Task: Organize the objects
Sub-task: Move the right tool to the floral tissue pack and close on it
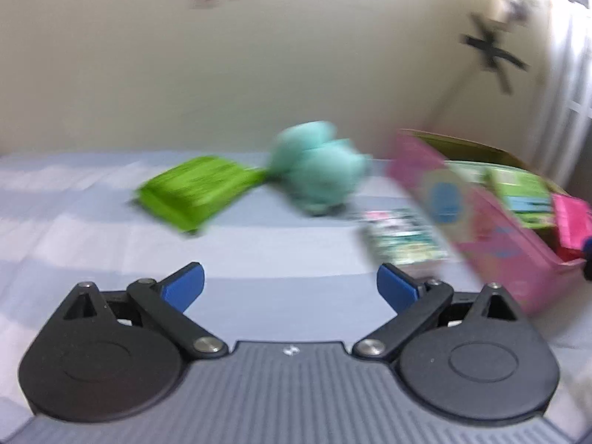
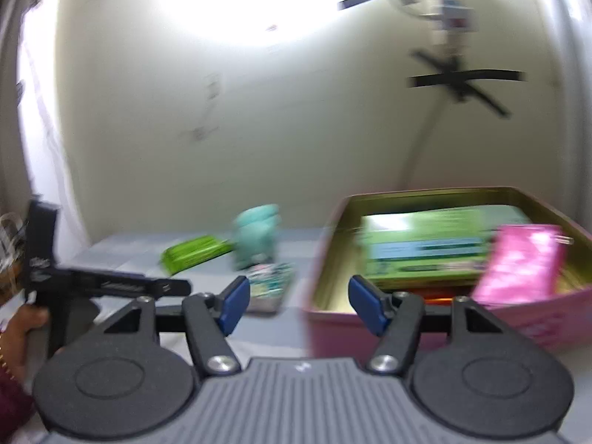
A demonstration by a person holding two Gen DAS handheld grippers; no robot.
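A green packet (image 1: 192,190) lies on the striped bed sheet (image 1: 92,222), with a teal plush toy (image 1: 318,172) to its right and a patterned packet (image 1: 401,242) beside a pink box (image 1: 492,244). My left gripper (image 1: 290,288) is open and empty, short of these. In the right wrist view the pink box (image 2: 462,327) holds a green box (image 2: 425,246) and a pink pouch (image 2: 518,264). My right gripper (image 2: 294,305) is open and empty, at the box's near left corner. The plush toy (image 2: 257,236), green packet (image 2: 194,251) and patterned packet (image 2: 268,285) lie beyond.
A cream wall (image 1: 222,74) stands behind the bed. The left hand-held gripper's black body (image 2: 107,285) and the person's hand (image 2: 22,333) show at the left in the right wrist view. A curtain (image 1: 569,74) hangs at the right. Both views are motion-blurred.
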